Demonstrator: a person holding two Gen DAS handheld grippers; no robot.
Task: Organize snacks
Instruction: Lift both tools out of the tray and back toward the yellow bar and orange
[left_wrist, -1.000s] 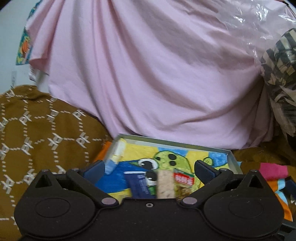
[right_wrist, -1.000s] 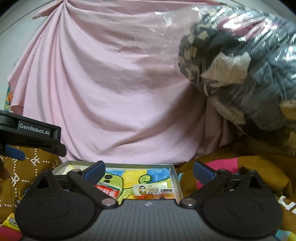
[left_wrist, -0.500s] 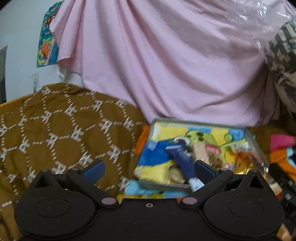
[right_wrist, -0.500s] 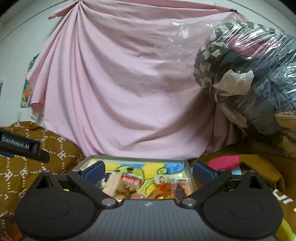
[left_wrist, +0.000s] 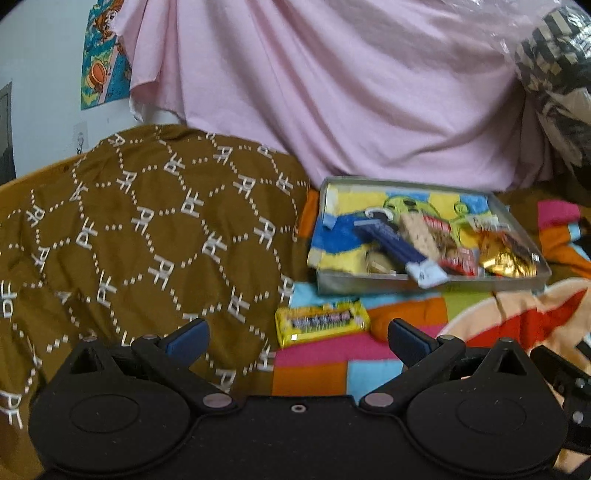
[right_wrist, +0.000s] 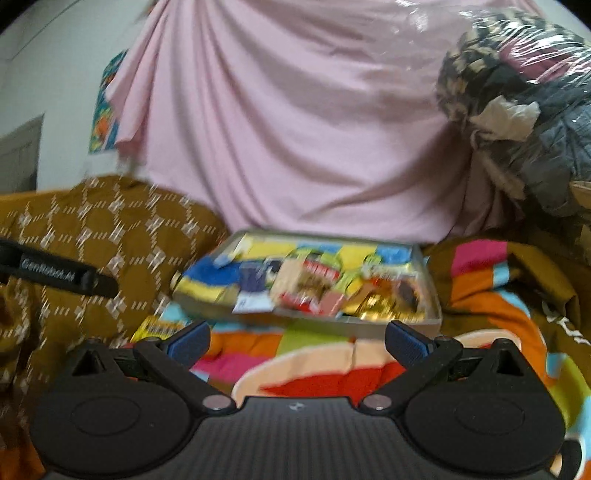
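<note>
Both tools have pulled back from the tray (left_wrist: 424, 286) within the last second. Left tool (left_wrist: 297, 334) and right tool (right_wrist: 297, 338) spread, empty. Yellow snack bar (left_wrist: 321, 321) lies outside, just before the tray; judged next pickup.

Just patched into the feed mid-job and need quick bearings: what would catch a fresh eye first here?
The metal tray stands out, sitting in front of the pink draped sheet and heaped with bright snack packets, one blue-and-white wrapper poking over its near rim. Next is a lone yellow snack bar lying outside the tray on the colourful blanket, just ahead of the open left gripper. The right gripper is open too, holding nothing.
</note>
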